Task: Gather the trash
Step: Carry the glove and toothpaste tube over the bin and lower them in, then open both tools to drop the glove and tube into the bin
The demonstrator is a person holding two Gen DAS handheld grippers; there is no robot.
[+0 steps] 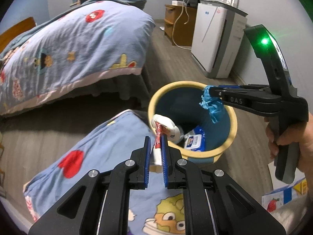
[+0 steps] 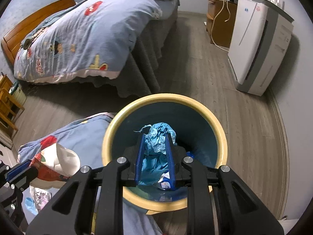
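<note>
Hovering over the bin (image 2: 221, 129), the right gripper (image 2: 154, 154) pinches crumpled blue plastic (image 2: 156, 152) ready to drop, while the left gripper (image 1: 156, 152) (waiting beside) clamps a red-and-white wrapper (image 1: 163, 126).

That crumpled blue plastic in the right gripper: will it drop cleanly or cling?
The blue plastic looks thin and floppy, hanging limp over the bin. Probably very light, so it may drift or snag on the right gripper.

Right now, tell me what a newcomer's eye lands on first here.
The yellow-rimmed bin on the floor draws the eye, with the right claw holding a crumpled blue wad over its mouth. At its left rim, the left claw grips a red-and-white wrapper. Behind lies a cartoon-print quilt.
</note>
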